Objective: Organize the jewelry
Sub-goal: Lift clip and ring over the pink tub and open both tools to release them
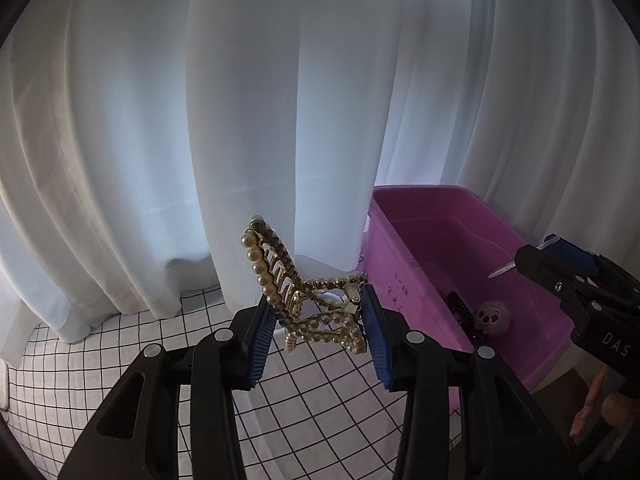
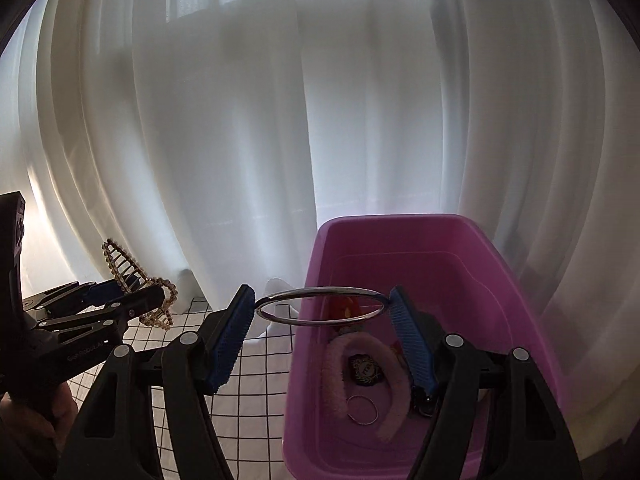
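My left gripper (image 1: 318, 314) is shut on a gold pearl hair claw (image 1: 304, 300) and holds it above the checked cloth, left of the pink bin (image 1: 516, 364). It also shows in the right wrist view (image 2: 138, 294), where the claw (image 2: 158, 308) sticks out of it. My right gripper (image 2: 322, 306) is shut on a silver bangle (image 2: 322, 306) and holds it level over the left rim of the pink bin (image 2: 516, 280). In the left wrist view the right gripper (image 1: 560, 268) hangs over the bin with the bangle's edge (image 1: 502, 270) showing.
The bin holds a pink fuzzy headband (image 2: 340, 372), a dark round badge (image 2: 366, 370), a thin ring (image 2: 362, 410), a red item (image 2: 344, 308) and a small skull charm (image 1: 494, 318). White curtains (image 2: 240, 120) hang close behind. The checked tablecloth (image 1: 312, 392) lies below.
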Tool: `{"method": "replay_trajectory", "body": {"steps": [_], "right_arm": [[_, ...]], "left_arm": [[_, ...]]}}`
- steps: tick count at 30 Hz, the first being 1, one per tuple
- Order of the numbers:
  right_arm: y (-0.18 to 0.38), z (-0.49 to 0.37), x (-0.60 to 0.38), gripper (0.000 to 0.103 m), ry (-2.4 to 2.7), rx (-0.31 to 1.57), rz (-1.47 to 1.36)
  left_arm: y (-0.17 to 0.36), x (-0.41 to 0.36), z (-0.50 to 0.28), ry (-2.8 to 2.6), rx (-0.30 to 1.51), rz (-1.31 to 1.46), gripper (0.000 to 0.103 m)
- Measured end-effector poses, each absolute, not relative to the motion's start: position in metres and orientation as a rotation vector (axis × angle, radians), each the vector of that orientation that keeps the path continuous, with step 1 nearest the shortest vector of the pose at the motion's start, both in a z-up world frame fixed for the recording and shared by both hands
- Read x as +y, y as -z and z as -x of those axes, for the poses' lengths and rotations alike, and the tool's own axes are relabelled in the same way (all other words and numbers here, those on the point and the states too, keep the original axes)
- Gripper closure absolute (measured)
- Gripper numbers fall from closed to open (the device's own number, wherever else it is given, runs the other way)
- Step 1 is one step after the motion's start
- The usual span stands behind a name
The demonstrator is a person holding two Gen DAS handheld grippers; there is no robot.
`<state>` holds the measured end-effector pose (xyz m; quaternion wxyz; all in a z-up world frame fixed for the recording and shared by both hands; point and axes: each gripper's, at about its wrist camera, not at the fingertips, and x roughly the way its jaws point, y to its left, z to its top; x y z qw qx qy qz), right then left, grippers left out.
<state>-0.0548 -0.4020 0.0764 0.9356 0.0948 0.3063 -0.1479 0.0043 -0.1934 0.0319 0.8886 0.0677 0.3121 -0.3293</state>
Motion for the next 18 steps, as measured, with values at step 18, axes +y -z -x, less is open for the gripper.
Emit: {"method": "replay_trajectory", "body": {"steps": [18], "right_arm": [[-0.032,0.087,-0.511,0.036,0.445,0.713,-0.291]], "left_arm": [[-0.019,-0.348,0.026,0.783,0.690,-0.233,0.066]]}}
